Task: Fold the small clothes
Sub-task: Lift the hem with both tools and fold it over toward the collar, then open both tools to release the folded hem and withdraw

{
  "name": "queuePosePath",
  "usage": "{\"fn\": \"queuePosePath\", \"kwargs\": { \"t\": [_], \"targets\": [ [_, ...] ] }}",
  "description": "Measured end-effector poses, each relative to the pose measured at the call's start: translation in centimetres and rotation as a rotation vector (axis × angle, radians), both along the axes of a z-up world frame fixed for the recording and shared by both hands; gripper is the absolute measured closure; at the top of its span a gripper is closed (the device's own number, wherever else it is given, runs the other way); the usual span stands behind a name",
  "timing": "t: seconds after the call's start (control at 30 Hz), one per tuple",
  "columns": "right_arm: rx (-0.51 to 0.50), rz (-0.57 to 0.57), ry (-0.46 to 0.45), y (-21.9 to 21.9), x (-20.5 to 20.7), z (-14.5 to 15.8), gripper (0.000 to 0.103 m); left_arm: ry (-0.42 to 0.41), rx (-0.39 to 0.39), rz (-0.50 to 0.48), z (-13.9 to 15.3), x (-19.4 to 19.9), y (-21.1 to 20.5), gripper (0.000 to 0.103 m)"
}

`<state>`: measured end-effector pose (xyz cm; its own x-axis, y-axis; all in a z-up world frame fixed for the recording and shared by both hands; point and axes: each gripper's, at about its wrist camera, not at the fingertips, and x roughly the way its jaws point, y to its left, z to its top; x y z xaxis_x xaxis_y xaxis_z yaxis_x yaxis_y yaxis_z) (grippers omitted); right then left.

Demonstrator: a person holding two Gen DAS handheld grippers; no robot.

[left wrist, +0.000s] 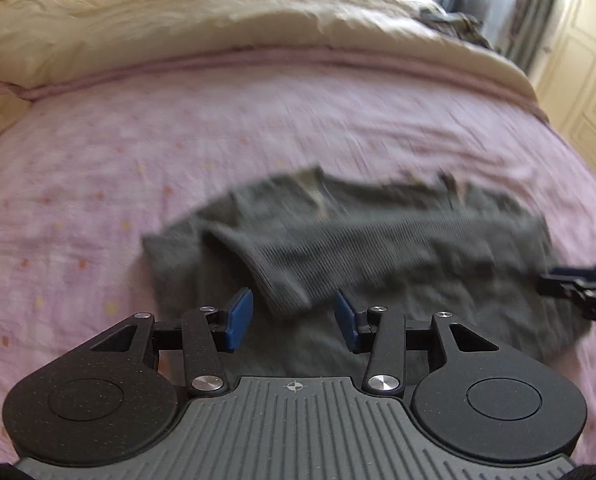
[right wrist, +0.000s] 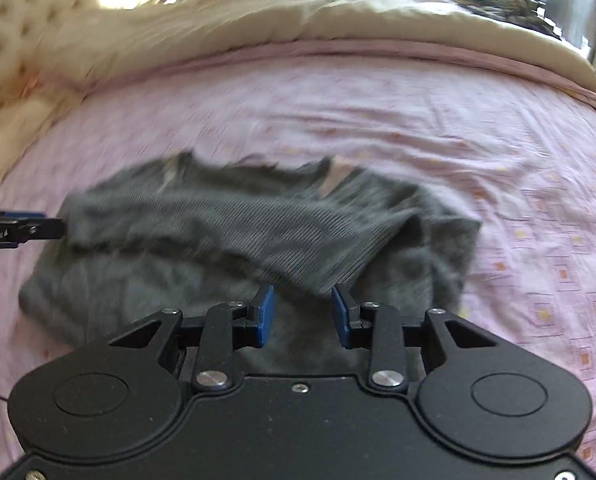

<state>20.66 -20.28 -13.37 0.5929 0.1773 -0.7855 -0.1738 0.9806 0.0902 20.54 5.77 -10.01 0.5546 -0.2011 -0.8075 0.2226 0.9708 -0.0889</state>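
Left gripper [left wrist: 293, 318] jaws spread over grey garment [left wrist: 378, 236] on bed [left wrist: 97, 184].

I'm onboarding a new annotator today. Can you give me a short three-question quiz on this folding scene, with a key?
1. True or false: the left gripper is clamped shut on the grey garment.
2. Multiple choice: what does the garment lie on? A) a wooden floor B) a pink bedsheet C) a chair
3. Fill in: the right gripper has its jaws ____, with a folded-over sleeve end just ahead of its blue pads.

Key: 1 false, its jaws stand apart; 2 B; 3 open.
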Motion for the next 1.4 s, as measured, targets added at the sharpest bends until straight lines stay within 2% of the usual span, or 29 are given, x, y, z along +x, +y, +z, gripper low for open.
{"fn": "queuePosePath", "kwargs": {
  "t": [0.07,0.17,0.3,0.47,0.63,0.77,0.9,1.03,1.13,1.17,1.23,1.33,1.4],
  "targets": [
    [-0.034,0.033,0.018,1.2,-0.2,-0.9,0.059,0.043,0.01,-0.03,-1.3,-0.2,-0.5,0.06],
    [-0.071,0.05,0.036,1.8,1.1,-2.1,0.059,0.063,0.045,-0.056,-2.5,1.0,-0.9,0.06],
    [-0.105,0.047,0.031,1.2,4.9,-2.7,0.06,0.052,0.046,-0.044,-3.0,5.3,-0.5,0.06],
    [-0.121,-0.021,0.001,-0.4,10.6,-2.1,0.062,0.001,0.045,0.01,-2.0,11.6,0.3,0.059],
    [-0.066,-0.121,-0.032,-2.0,14.0,-0.6,0.061,-0.063,0.037,0.097,0.3,15.5,1.4,0.059],
    [-0.028,-0.143,-0.048,-2.2,13.6,0.5,0.061,-0.078,0.011,0.121,1.7,15.2,1.7,0.059],
    [-0.017,-0.09,-0.027,-0.7,11.7,0.2,0.057,-0.043,-0.015,0.066,1.4,12.8,0.7,0.058],
    [-0.051,-0.038,0.037,1.0,10.6,-1.8,0.056,0.025,0.046,-0.015,-1.3,11.6,-1.4,0.057],
    [-0.108,-0.051,0.116,1.3,11.1,-3.9,0.049,0.096,0.141,-0.02,-3.8,11.4,-1.6,0.054],
    [-0.114,-0.061,0.118,1.1,11.3,-4.4,0.049,0.117,0.167,-0.01,-4.6,11.7,-1.5,0.049],
    [-0.111,-0.075,0.103,0.6,11.5,-4.5,0.044,0.111,0.142,0.017,-4.8,11.8,-0.6,0.043],
    [-0.11,-0.084,0.121,0.4,12.1,-3.8,0.042,0.141,0.122,0.041,-4.1,12.4,-0.2,0.043],
    [-0.116,-0.099,0.101,0.3,11.7,-2.9,0.039,0.127,0.137,0.048,-3.2,12.1,-0.5,0.043]
  ]
}}
